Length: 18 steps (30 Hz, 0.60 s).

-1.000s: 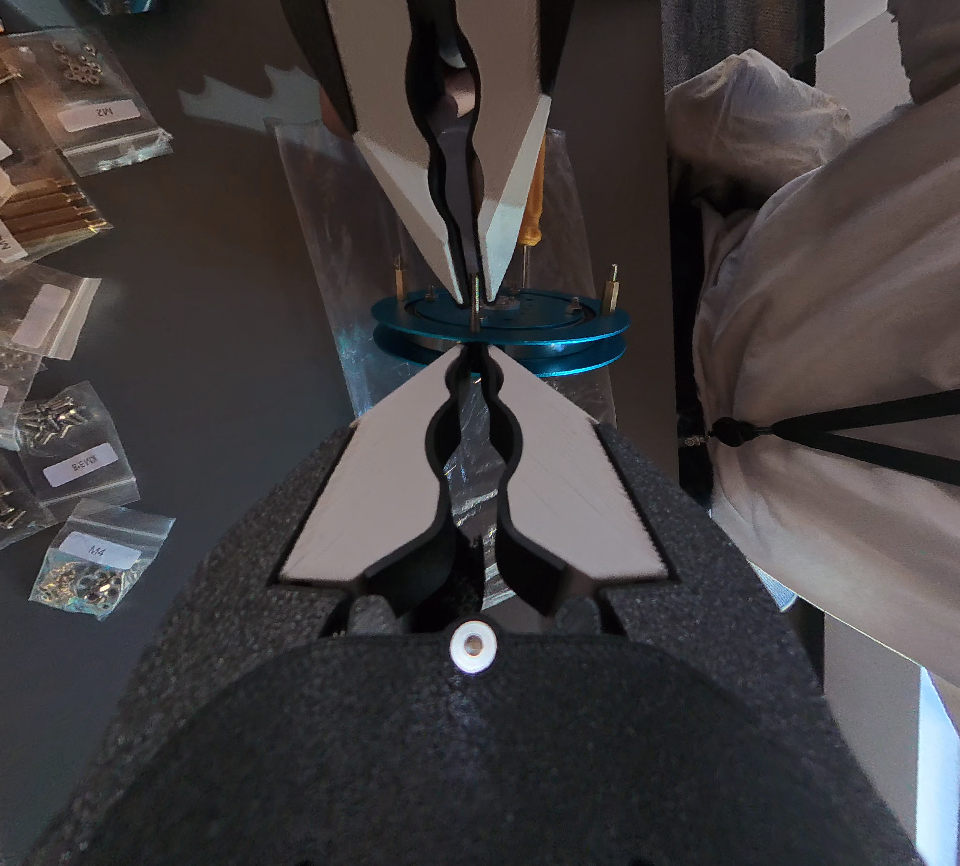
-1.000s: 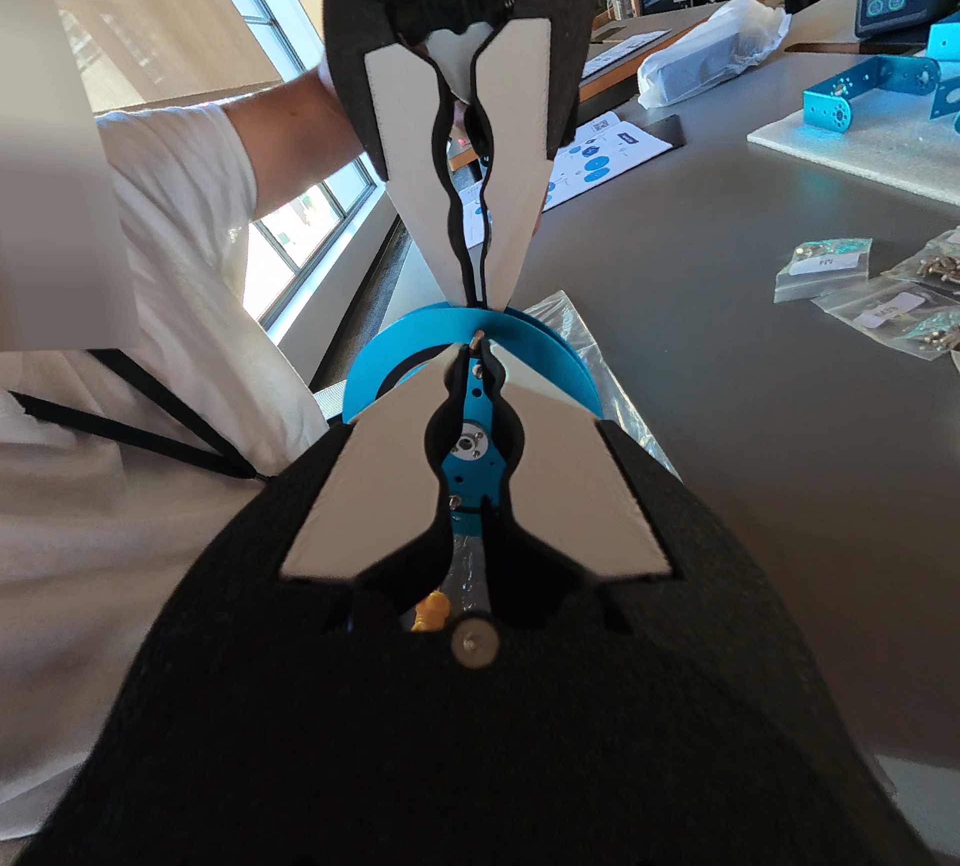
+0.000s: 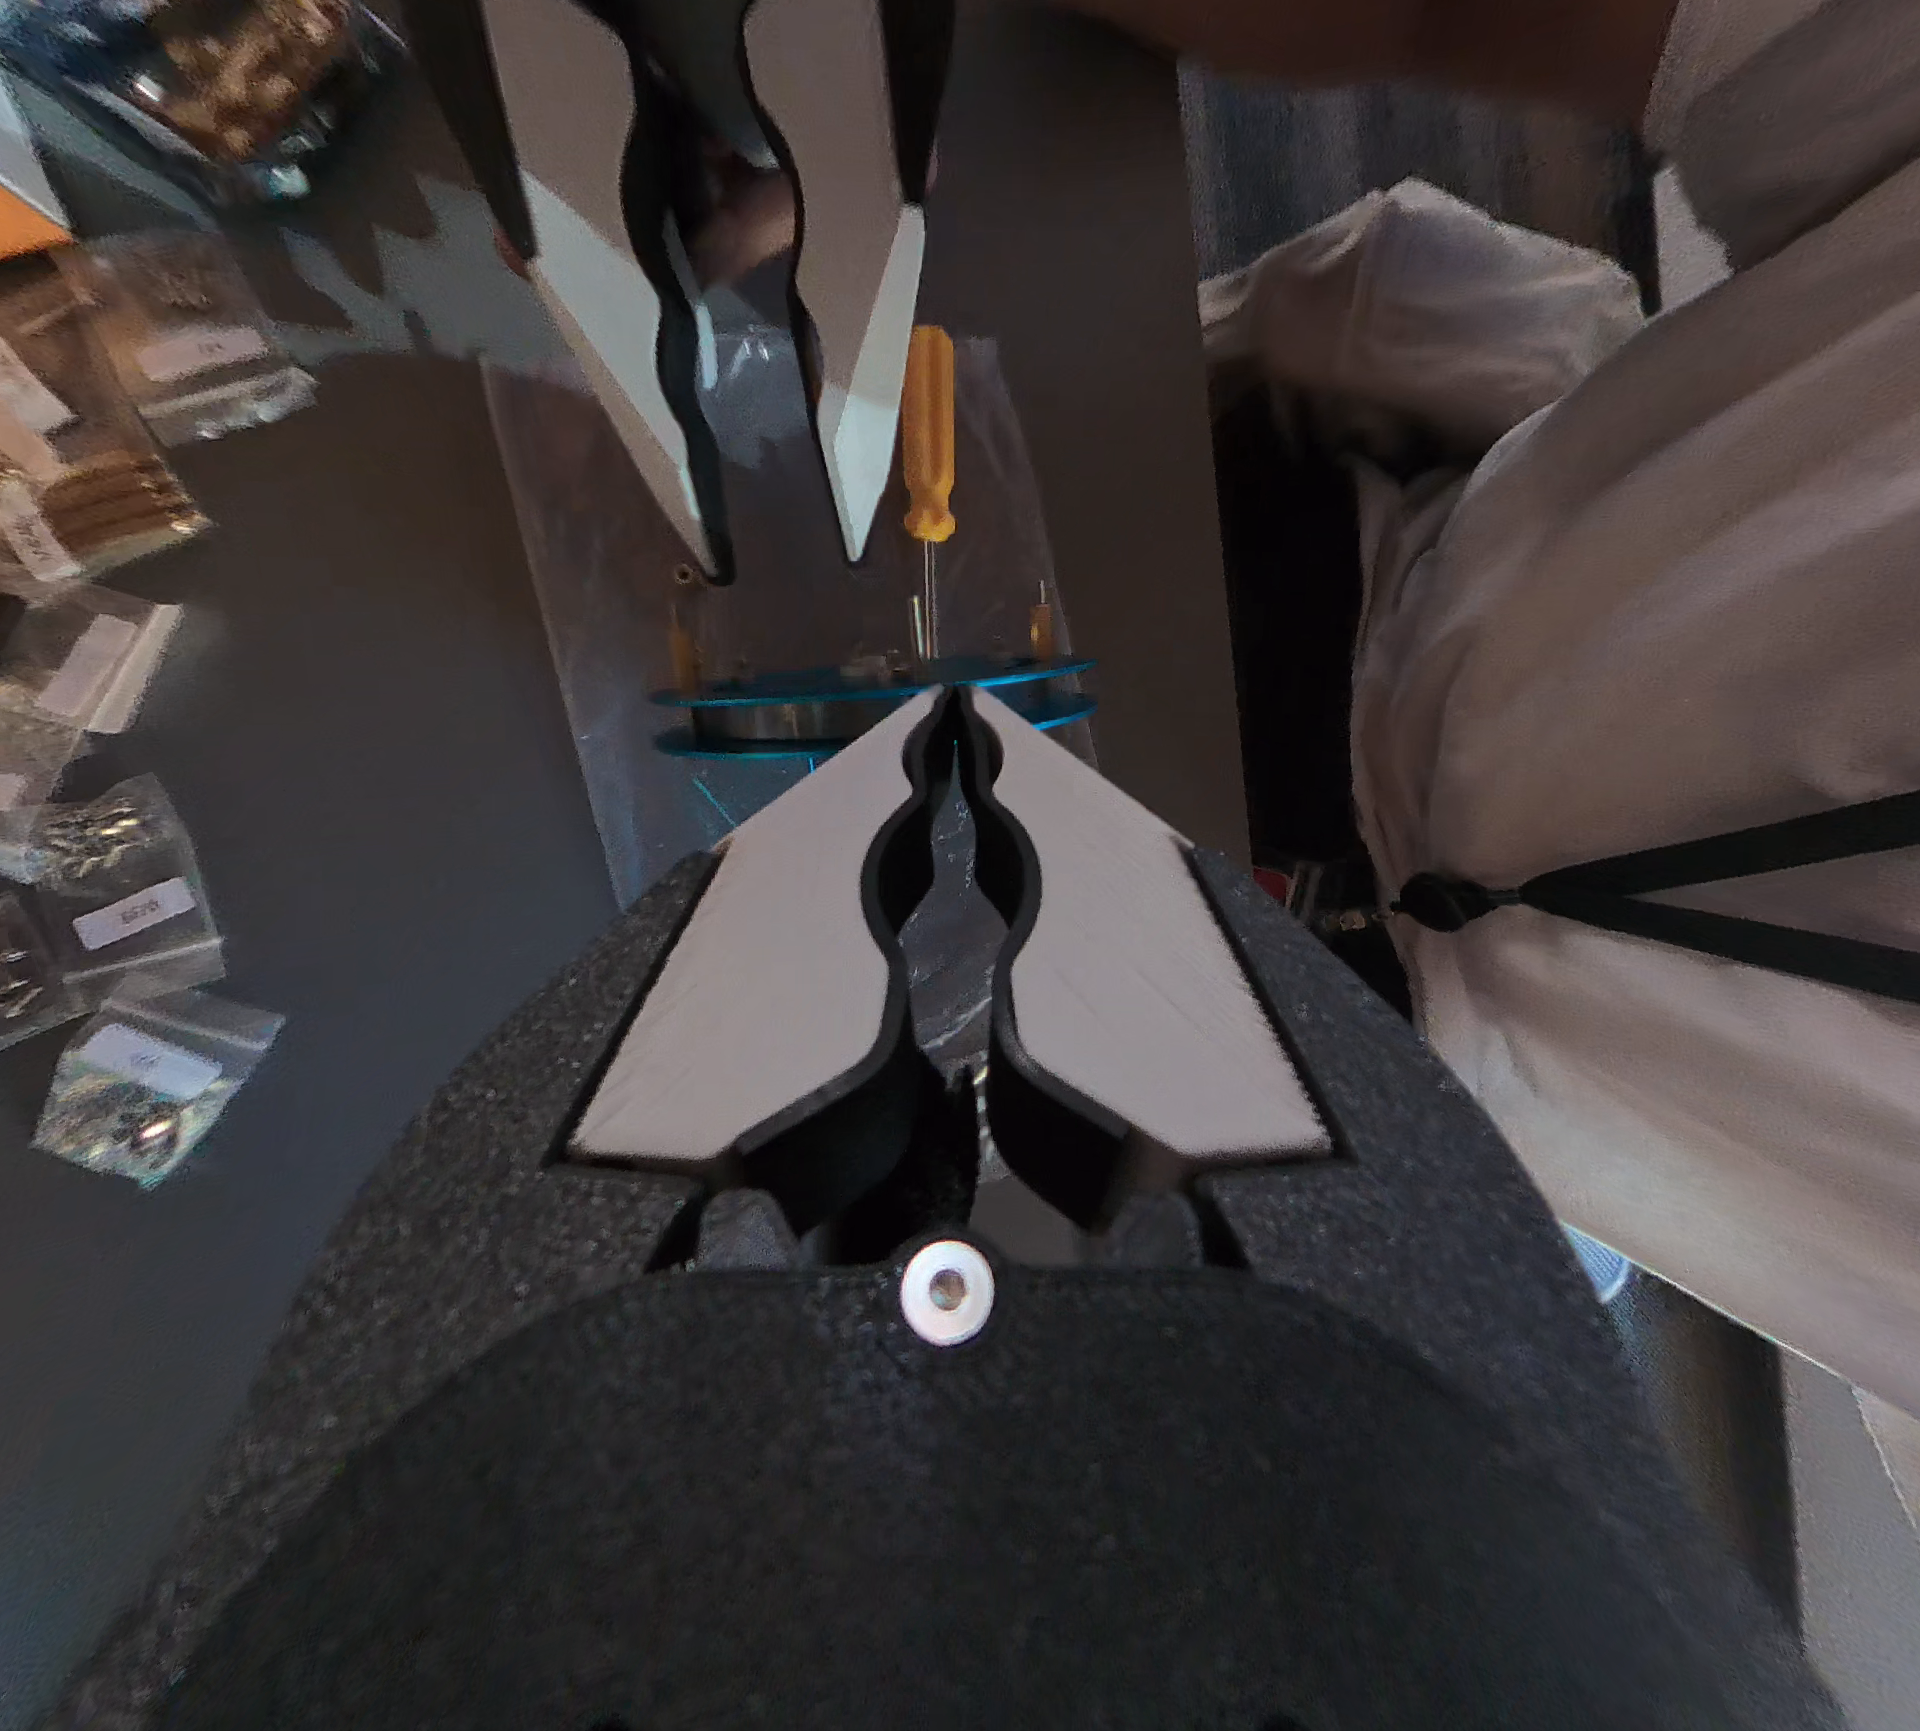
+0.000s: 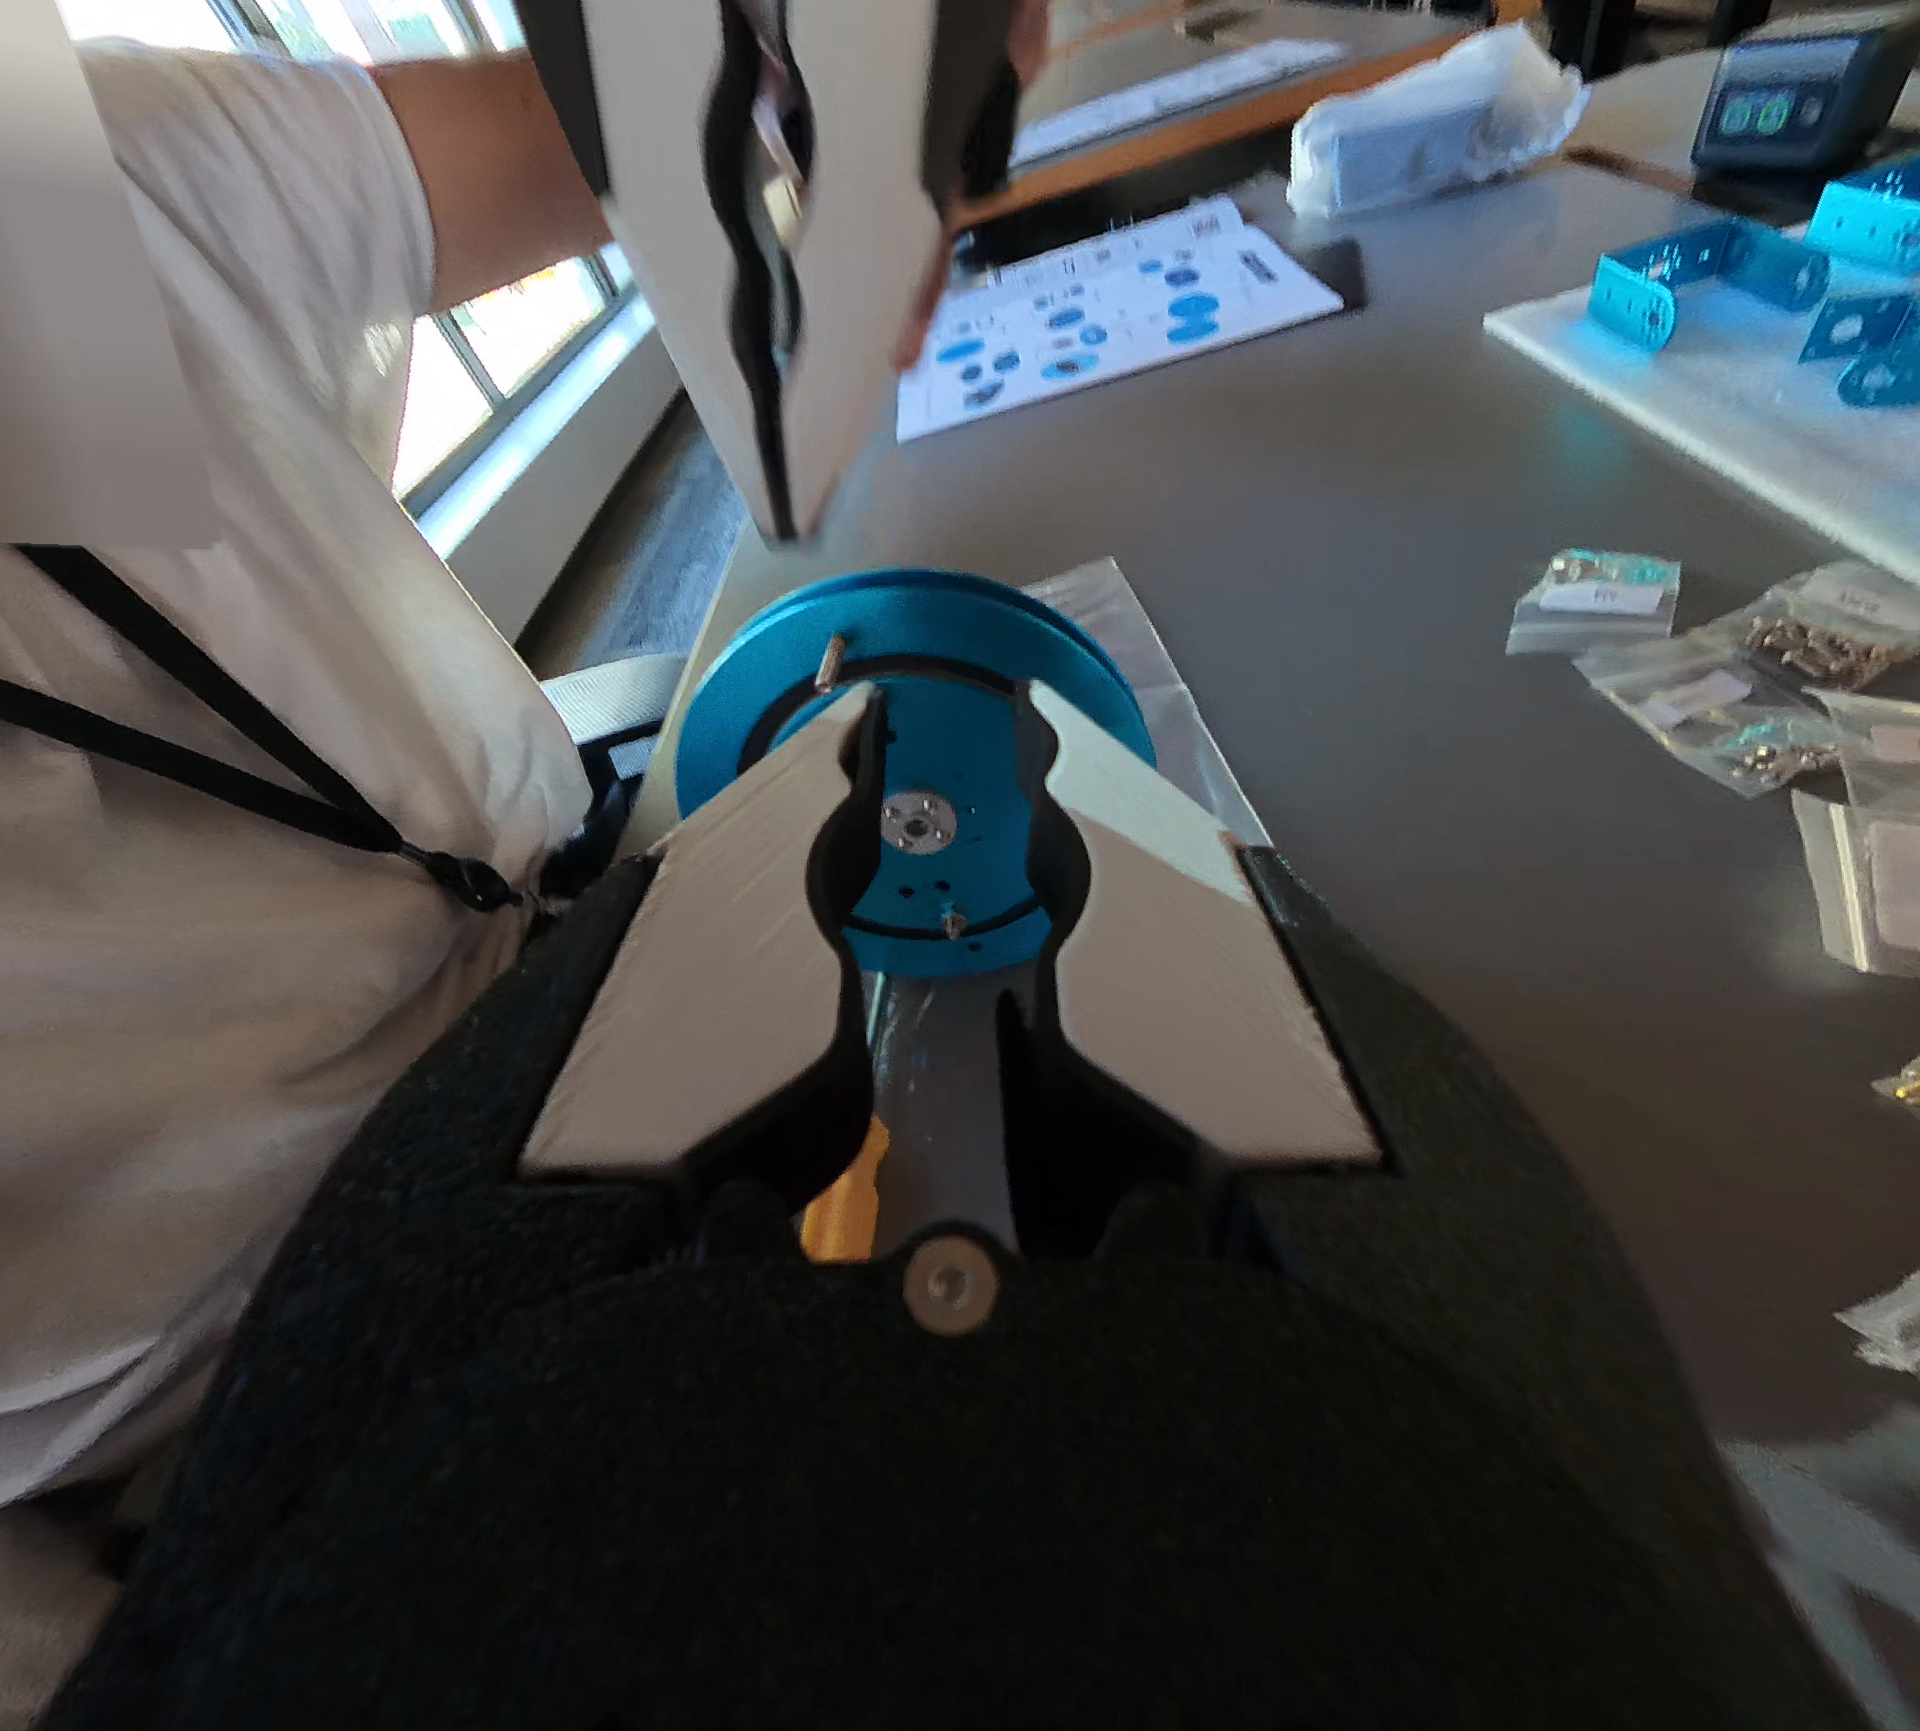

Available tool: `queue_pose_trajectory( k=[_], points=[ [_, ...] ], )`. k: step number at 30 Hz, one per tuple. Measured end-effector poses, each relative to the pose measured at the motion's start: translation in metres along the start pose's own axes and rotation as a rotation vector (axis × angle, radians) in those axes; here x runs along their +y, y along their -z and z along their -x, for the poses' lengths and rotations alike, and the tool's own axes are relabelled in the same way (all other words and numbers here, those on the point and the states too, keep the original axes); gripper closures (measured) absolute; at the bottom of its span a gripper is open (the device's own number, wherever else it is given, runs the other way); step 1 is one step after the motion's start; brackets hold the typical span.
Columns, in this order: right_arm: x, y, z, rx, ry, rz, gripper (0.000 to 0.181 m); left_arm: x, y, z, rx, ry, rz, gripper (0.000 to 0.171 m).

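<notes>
A blue round two-plate disc (image 3: 748, 689) with brass standoffs (image 3: 681, 642) lies on a clear plastic bag on the grey table. It also shows in the right wrist view (image 4: 914, 632), with one standoff (image 4: 831, 658) standing on it. My left gripper (image 3: 951, 694) is shut and looks empty, its tips at the disc's near edge. In the right wrist view (image 4: 784, 528) it hangs just above the disc's far rim. My right gripper (image 4: 954, 694) is open over the disc's centre hub and holds nothing; the left wrist view (image 3: 784, 564) shows it above the disc. A yellow-handled screwdriver (image 3: 928, 434) lies behind the disc.
Several small bags of screws and nuts (image 3: 135, 1099) lie left of the disc, and more (image 4: 1595, 601) to its right. Blue metal brackets (image 4: 1704, 289) sit on a white sheet, with a printed leaflet (image 4: 1122, 310) behind. A person's white shirt (image 3: 1558, 746) is close at the table edge. The left gripper's tips are roughly 5 cm from the right gripper's.
My right gripper has opened and lifted off the standoff it was closed around. My left gripper stays shut and has drawn back slightly. Both views are blurred by motion.
</notes>
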State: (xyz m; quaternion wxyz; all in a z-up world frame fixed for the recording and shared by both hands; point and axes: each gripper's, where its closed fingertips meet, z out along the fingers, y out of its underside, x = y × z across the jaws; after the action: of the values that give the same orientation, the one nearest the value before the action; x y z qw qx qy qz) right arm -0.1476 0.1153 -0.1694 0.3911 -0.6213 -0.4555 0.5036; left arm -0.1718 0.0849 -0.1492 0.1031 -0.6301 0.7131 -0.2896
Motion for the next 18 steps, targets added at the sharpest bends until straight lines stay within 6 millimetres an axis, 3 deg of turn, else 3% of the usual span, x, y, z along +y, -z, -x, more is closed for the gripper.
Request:
queue_pose_trajectory(
  k=[4,8,11,13,16,18],
  points=[
    [0.004,-0.004,-0.005,0.074,0.021,0.033,0.16,0.002,0.028,0.002,-0.098,-0.032,-0.041,0.171],
    [-0.005,-0.019,0.008,0.205,0.171,0.046,0.159,0.033,0.01,0.02,-0.196,-0.016,-0.162,0.171],
    [0.018,-0.035,0.03,0.227,0.267,0.183,0.156,0.081,-0.012,0.046,-0.286,0.121,-0.345,0.171],
    [0.038,-0.042,0.035,0.22,0.262,0.273,0.154,0.112,-0.017,0.043,-0.262,0.209,-0.406,0.171],
    [0.041,-0.056,0.036,0.214,0.222,0.299,0.154,0.131,0.008,0.027,-0.289,0.244,-0.513,0.171],
    [0.033,-0.076,0.042,0.187,0.239,0.292,0.153,0.143,0.028,0.026,-0.379,0.268,-0.545,0.171]
  ],
)
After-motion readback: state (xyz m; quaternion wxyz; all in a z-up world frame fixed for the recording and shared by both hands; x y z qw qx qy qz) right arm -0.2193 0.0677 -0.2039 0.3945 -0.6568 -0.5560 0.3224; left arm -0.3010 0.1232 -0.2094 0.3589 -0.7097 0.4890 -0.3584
